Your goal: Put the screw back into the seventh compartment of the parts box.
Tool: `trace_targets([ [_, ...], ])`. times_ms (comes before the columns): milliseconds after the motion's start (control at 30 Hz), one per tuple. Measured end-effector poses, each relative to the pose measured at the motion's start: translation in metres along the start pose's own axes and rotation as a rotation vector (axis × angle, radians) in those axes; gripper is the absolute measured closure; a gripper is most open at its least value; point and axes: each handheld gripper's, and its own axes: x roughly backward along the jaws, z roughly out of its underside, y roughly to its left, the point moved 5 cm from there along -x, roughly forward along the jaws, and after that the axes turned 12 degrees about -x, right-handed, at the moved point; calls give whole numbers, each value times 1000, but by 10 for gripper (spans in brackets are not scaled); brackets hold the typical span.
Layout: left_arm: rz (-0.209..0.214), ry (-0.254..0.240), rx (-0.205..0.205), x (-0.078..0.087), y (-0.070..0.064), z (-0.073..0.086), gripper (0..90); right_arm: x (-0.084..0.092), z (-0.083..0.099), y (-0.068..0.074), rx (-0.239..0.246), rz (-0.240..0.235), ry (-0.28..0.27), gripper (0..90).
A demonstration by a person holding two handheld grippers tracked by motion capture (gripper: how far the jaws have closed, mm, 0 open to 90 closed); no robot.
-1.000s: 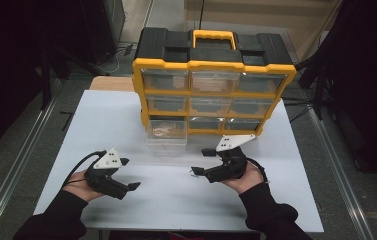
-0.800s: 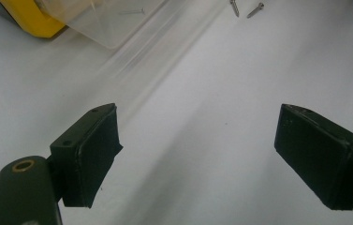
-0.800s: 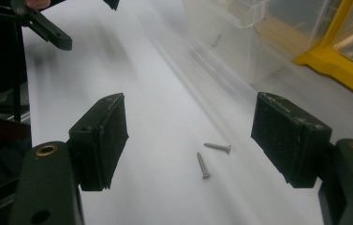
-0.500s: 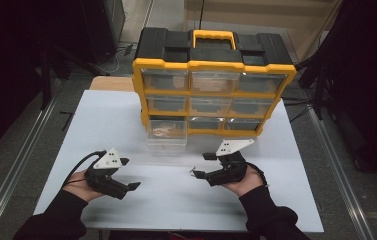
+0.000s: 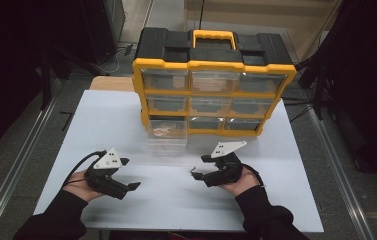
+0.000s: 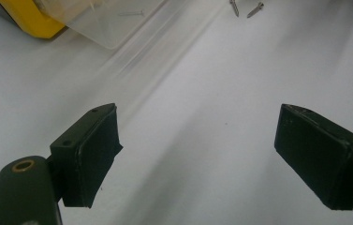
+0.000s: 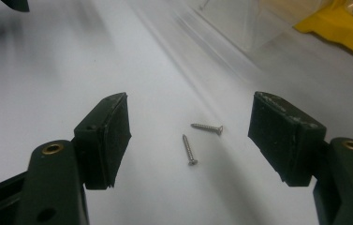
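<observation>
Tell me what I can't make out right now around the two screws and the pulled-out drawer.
- Two screws: mere specks off the right gripper in the high view; too small to read.
- Clear drawer: cut off by the top edge in both gripper views; its pale contents are blurred in the high view.
- Organizer closed drawers: contents hidden behind glare.
- Left gripper: wide open, nothing between.

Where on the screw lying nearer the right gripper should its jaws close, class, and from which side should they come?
Probably on the shank, mid-length, from straight above. The nearer screw lies flat on the white table, its head toward the camera, so the thin shank gives the only parallel sides. The right gripper stands open over it; turn it so the pads cross the shank and miss the second screw just beyond.
</observation>
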Motion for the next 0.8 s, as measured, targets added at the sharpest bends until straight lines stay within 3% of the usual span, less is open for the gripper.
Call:
trace_targets([
  [800, -2, 0, 0, 0, 0, 0, 140, -23, 13, -4, 31, 35, 129, 367],
])
